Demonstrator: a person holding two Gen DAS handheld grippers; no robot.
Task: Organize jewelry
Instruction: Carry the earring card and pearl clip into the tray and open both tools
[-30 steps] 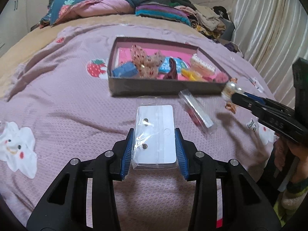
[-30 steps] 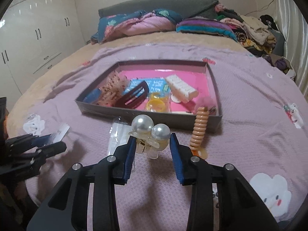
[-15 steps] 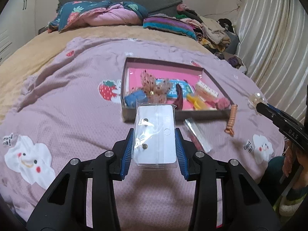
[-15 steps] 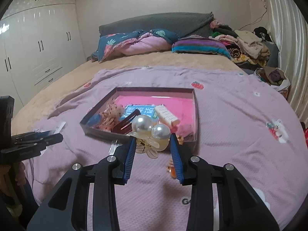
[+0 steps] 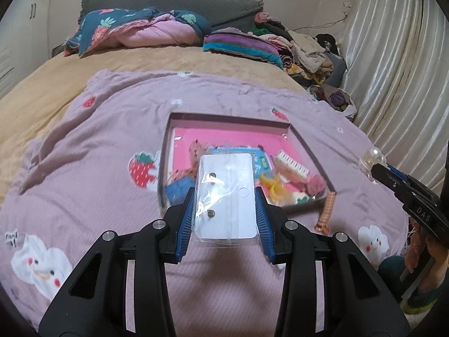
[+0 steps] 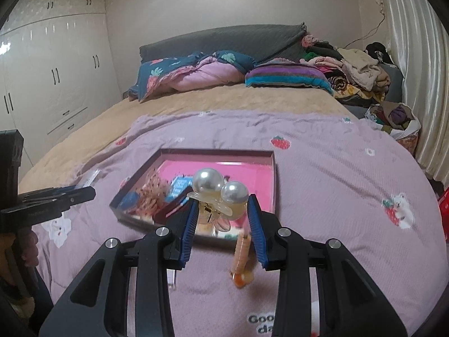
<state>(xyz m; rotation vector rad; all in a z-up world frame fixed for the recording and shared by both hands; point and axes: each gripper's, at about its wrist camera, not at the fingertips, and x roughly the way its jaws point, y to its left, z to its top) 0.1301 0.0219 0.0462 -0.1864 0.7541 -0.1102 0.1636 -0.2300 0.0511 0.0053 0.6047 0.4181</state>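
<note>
My left gripper point(image 5: 225, 210) is shut on a clear bag holding a white earring card point(image 5: 227, 174), held above the purple blanket in front of the pink-lined tray point(image 5: 230, 120). My right gripper point(image 6: 221, 210) is shut on a pearl hair claw point(image 6: 219, 193), also held above the near side of the tray point(image 6: 216, 151). In the tray lie several hair clips and accessories. An orange spiral hair tie point(image 6: 241, 255) rests on the blanket by the tray's near right corner. The right gripper and its pearl claw point(image 5: 371, 160) show at the right edge of the left wrist view.
A narrow clear packet point(image 6: 171, 276) lies on the blanket near the tray. Folded quilts point(image 5: 140, 31) and a pile of clothes point(image 5: 303, 53) sit at the head of the bed. Curtains point(image 5: 393, 70) hang on the right, a white wardrobe point(image 6: 50, 84) stands on the left.
Both grippers have risen and drawn back from the blanket with their items still held. The tray now looks smaller and farther below.
</note>
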